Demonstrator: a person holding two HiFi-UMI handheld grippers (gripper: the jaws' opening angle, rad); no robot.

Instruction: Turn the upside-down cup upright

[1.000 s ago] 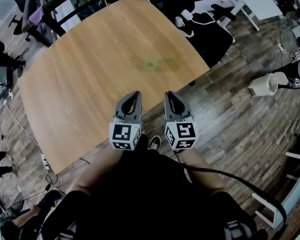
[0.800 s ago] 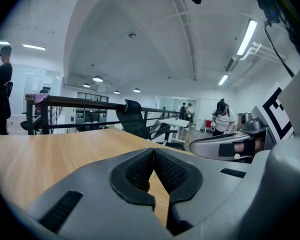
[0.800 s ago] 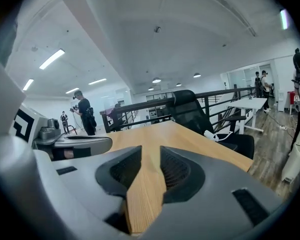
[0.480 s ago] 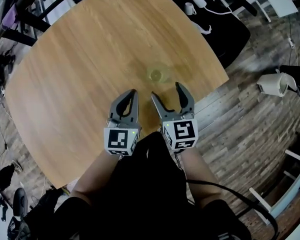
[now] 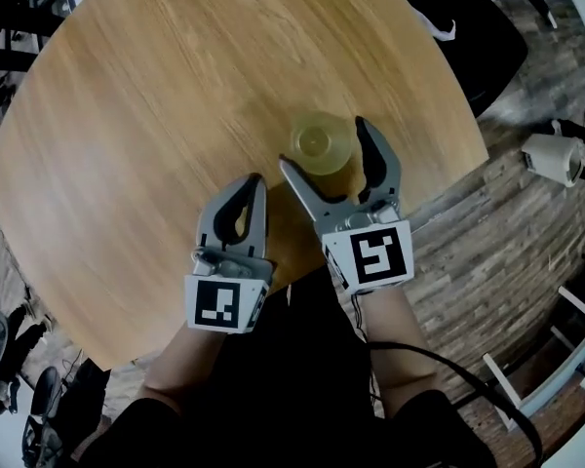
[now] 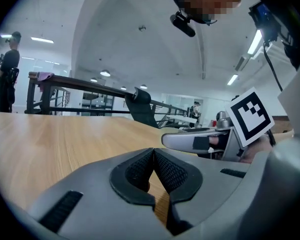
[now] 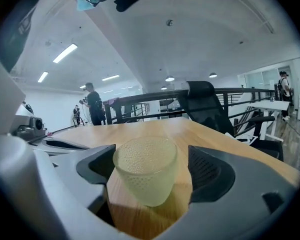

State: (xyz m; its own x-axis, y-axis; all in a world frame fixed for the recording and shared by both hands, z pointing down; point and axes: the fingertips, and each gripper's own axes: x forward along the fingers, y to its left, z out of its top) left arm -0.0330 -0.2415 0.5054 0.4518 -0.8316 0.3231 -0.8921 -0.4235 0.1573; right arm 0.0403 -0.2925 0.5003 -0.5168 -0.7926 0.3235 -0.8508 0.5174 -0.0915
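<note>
We find a round wooden table (image 5: 127, 115) bearing one task item only. The left gripper (image 5: 251, 183) hovers over the near edge with its jaws closed tight together and nothing between them. The right gripper (image 5: 323, 142) sits ahead of it with its jaws opening wide. They stand on either side of the cup (image 5: 322, 144), and neither pad touches the wall.

The cup stands near the table's near right edge and is not held. It is a small, pale yellow-green translucent tumbler with a dimpled wall. The task describes it as inverted, but these views do not let us confirm which end faces down.

We judge it light and rigid. It is possibly glass, and therefore breakable if dropped or knocked against the tabletop. The dimples should give the pads some purchase, though the tapered wall may let it slide towards the narrower end. We recommend a grip across the side wall at mid-height, firm but not crushing, and secure enough to hold through the turn.
</note>
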